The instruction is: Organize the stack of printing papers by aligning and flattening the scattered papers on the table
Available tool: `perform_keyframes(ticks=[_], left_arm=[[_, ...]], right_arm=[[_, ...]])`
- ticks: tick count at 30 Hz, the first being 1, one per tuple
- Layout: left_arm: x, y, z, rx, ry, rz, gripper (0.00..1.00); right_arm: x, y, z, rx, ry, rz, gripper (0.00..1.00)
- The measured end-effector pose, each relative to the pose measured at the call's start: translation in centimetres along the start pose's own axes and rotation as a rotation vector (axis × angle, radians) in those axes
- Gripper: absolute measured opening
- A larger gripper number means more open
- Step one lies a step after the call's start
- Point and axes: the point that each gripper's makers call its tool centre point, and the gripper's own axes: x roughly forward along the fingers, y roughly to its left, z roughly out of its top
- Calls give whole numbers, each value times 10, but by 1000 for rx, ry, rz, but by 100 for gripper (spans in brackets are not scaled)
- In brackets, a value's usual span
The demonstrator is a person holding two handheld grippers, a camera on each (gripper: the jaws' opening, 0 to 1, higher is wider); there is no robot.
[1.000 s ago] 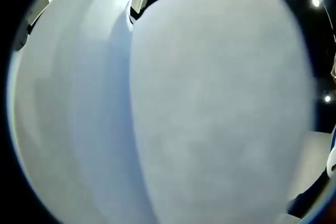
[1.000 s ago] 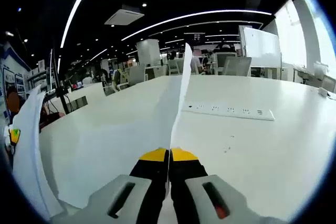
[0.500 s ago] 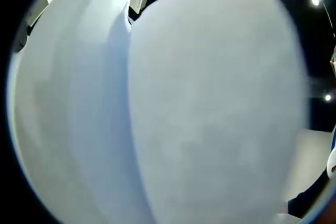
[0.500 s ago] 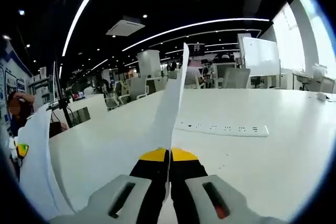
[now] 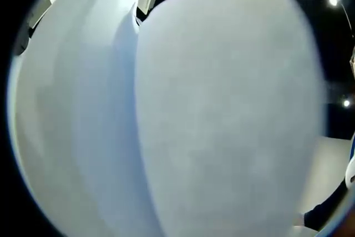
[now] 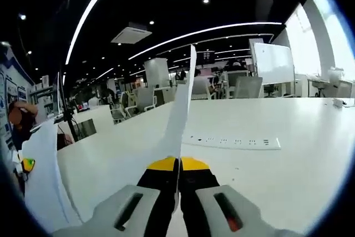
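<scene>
White printing papers [image 5: 222, 109] stand close in front of the left gripper view as several overlapping sheets, and they hide the left jaws. In the right gripper view my right gripper [image 6: 178, 162], with yellow tips, is shut on the edge of the papers [image 6: 138, 154]. They rise edge-on from the jaws and curve away to the left above the white table [image 6: 294, 159]. At the raised left end of the sheet shows a small yellow tip of the left gripper [image 6: 26, 165]; whether it is open or shut is hidden.
A white power strip [image 6: 233, 142] lies on the table beyond the jaws. Office chairs [image 6: 247, 87] and a whiteboard [image 6: 272, 62] stand past the far edge. A person [image 6: 19, 117] is at the far left.
The right gripper view has tilted upward a little, so the table and power strip sit lower in it. The paper stays in the right jaws. The left gripper view is almost unchanged.
</scene>
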Motion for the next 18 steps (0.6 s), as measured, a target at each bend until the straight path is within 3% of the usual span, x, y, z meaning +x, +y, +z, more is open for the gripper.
perform_keyframes(ticks=[7, 18], left_arm=[[0, 0, 0, 0, 0, 0, 8], [0, 1, 1, 0, 0, 4, 8]], right_arm=[[-8, 1, 19, -5, -46, 4, 0], [-14, -3, 13, 54, -42, 2, 0]])
